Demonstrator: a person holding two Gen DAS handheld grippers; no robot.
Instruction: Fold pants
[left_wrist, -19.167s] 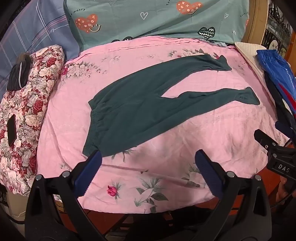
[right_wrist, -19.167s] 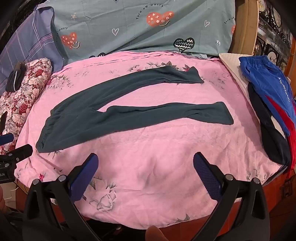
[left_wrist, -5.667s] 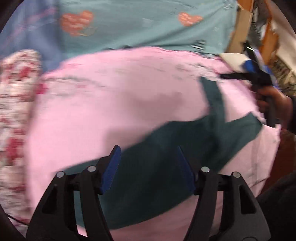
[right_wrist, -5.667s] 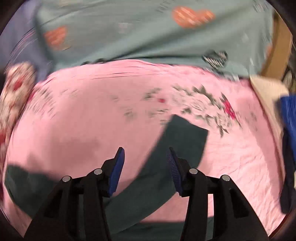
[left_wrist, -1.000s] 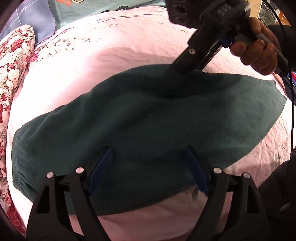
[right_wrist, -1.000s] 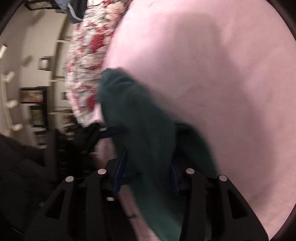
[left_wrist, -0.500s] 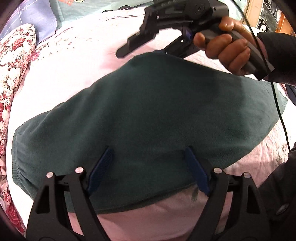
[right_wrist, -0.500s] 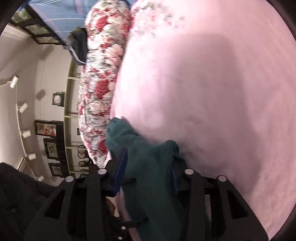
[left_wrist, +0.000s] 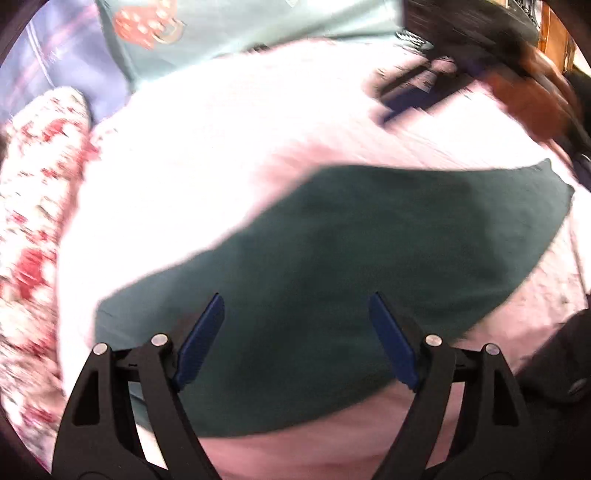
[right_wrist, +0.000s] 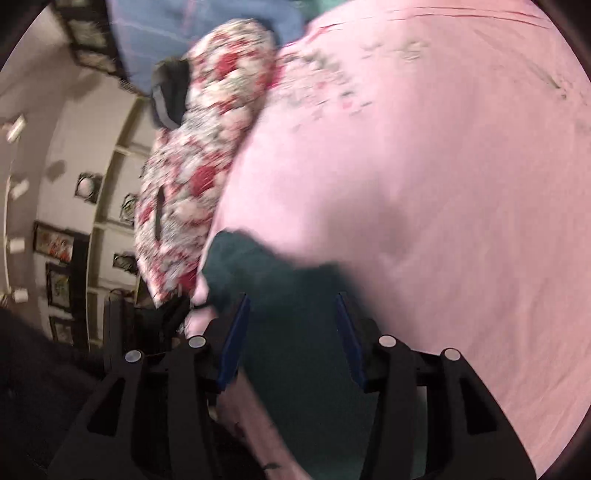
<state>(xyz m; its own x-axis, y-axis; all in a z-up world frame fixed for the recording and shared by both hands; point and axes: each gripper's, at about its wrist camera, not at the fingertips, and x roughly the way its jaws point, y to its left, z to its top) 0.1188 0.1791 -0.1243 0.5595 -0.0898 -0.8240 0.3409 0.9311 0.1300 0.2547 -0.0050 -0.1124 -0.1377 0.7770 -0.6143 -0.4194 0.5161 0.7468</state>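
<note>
The dark green pants (left_wrist: 351, 258) lie folded in a broad flat bundle on the pink bed sheet (left_wrist: 221, 147). My left gripper (left_wrist: 295, 299) hovers over their near edge, wide open with nothing between its blue pads. In the left wrist view my right gripper (left_wrist: 384, 103), blurred and held by a hand (left_wrist: 528, 99), is in the air beyond the pants' far edge and clear of the cloth. In the right wrist view the right gripper (right_wrist: 291, 301) looks down at one end of the pants (right_wrist: 295, 350). Its jaws are opening and the pads do not press on the cloth.
A red floral pillow (left_wrist: 33, 184) lies along the bed's left side, also seen as the floral pillow (right_wrist: 207, 147) in the right wrist view. A teal heart-print pillowcase (left_wrist: 240, 26) is at the head. A wall with framed pictures (right_wrist: 55, 258) lies beyond the bed. Dark clothing (left_wrist: 554, 387) sits near the right.
The right gripper has let go of the pants' far edge and risen away to the upper right. The left gripper has lifted and drawn back, so more of the bed shows.
</note>
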